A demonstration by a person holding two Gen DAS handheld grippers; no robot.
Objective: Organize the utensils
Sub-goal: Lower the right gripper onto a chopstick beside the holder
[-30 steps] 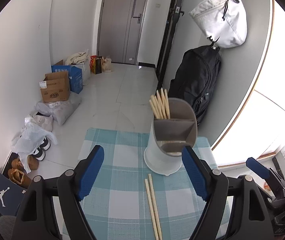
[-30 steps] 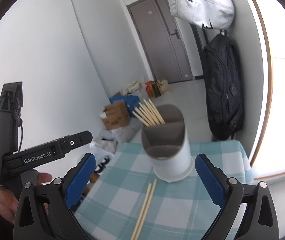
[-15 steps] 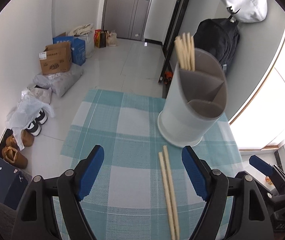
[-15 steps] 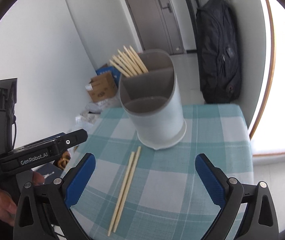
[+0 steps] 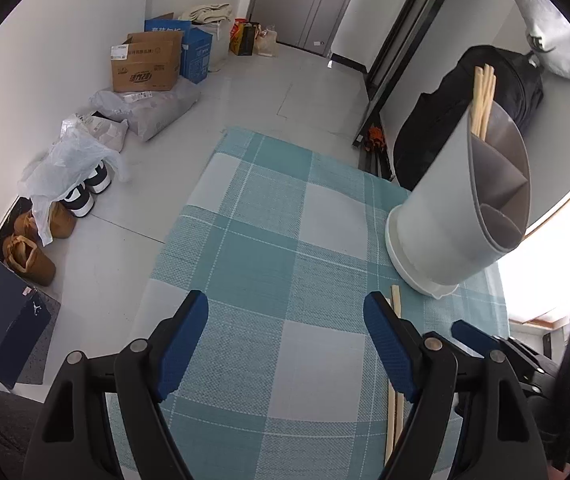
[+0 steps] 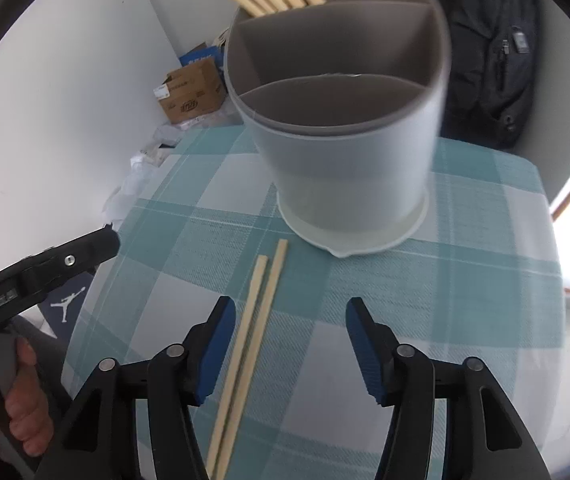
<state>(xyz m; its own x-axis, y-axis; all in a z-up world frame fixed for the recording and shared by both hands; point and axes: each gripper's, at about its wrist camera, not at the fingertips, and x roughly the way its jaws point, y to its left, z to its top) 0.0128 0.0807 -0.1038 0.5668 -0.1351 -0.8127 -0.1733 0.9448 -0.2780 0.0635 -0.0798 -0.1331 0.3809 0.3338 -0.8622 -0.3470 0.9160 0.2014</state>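
- Chopsticks (image 6: pixel 251 344): loose pair flat on checked tablecloth (image 6: pixel 465 280), side by side, at about 7 o'clock from holder (image 6: pixel 345 152), tips just short of its base.
- Right gripper (image 6: pixel 289 344): closing, nothing gripped; pair passes just inside the left pad, off centre.
- Left gripper (image 5: pixel 285 344): wide apart, empty, over bare cloth at 9 o'clock of the pair.
- Risk: off-centre closing likely to catch one stick only, or roll both sideways.
- Risk: thin sticks flat on cloth, so pads may pinch fabric and drag it, nudging holder.
- More chopsticks already upright in holder's far compartment.
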